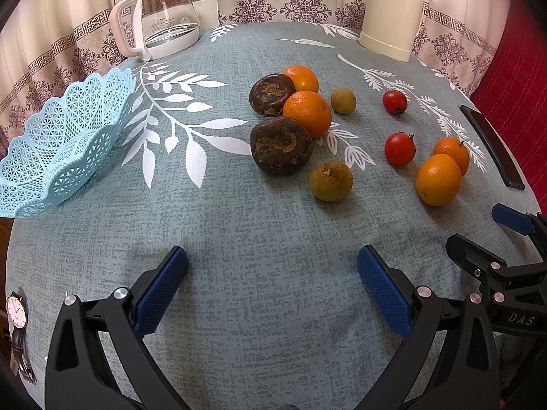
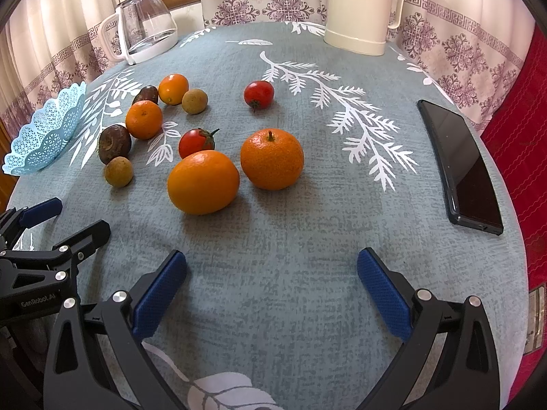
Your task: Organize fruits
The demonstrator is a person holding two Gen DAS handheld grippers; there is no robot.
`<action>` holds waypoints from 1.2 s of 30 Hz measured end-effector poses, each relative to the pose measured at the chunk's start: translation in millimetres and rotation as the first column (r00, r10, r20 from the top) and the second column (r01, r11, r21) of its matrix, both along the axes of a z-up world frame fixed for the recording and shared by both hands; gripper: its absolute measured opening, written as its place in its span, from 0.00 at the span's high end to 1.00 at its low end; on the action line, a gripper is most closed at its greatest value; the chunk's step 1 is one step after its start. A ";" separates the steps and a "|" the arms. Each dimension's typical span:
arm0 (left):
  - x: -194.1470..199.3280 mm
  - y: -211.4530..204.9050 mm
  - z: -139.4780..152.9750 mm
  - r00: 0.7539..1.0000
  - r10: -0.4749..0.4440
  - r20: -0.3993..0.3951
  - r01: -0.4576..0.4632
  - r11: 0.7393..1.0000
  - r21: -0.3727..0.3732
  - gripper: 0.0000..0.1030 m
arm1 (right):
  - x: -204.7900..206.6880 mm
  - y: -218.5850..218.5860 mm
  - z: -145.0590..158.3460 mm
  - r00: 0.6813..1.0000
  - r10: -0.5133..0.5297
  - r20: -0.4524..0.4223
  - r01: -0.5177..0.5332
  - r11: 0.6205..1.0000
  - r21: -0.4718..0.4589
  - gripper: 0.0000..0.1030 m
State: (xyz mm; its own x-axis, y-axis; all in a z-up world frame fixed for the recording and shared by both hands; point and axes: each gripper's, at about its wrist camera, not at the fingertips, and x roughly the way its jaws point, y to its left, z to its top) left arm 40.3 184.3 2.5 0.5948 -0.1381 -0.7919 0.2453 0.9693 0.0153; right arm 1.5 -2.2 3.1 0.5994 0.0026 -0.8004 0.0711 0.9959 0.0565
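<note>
Fruits lie loose on the grey-blue tablecloth [image 1: 239, 239]. At the far left stands the light blue lace basket [image 1: 65, 140], nothing visible in it. Next come two dark brown fruits [image 1: 281, 150], touching a mandarin [image 1: 307, 113], then two small tan longans [image 1: 331, 181], two red cherry tomatoes [image 1: 399, 148], and two oranges [image 2: 203, 181] lying close together. A black phone [image 2: 459, 167] lies at the right edge. The left gripper [image 1: 272, 290] and the right gripper [image 2: 272, 290] both hover wide open above the cloth and hold nothing.
</note>
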 end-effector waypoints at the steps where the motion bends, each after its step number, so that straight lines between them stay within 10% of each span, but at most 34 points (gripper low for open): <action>1: 0.0 0.0 0.0 1.000 0.000 0.000 0.000 1.000 0.000 0.02 | 0.2 -0.3 -0.1 1.000 0.000 -0.001 0.000 1.000 -0.001 0.05; 25: 2.8 26.1 19.2 0.998 0.056 0.030 -0.053 0.996 -0.077 0.02 | -2.2 -10.5 4.9 1.000 -0.004 0.015 0.003 0.995 0.104 0.05; 36: 23.7 30.2 40.0 0.992 0.089 0.091 -0.083 0.994 -0.074 0.02 | -3.7 -20.8 43.6 0.979 -0.055 0.196 0.027 0.990 0.139 0.05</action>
State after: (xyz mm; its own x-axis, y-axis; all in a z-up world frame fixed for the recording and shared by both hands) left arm 64.0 214.5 42.5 0.6780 -0.1362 -0.7223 0.1617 0.9863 -0.0342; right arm -2.2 -23.0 46.7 0.7483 0.0747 -0.6591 0.0856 0.9745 0.2075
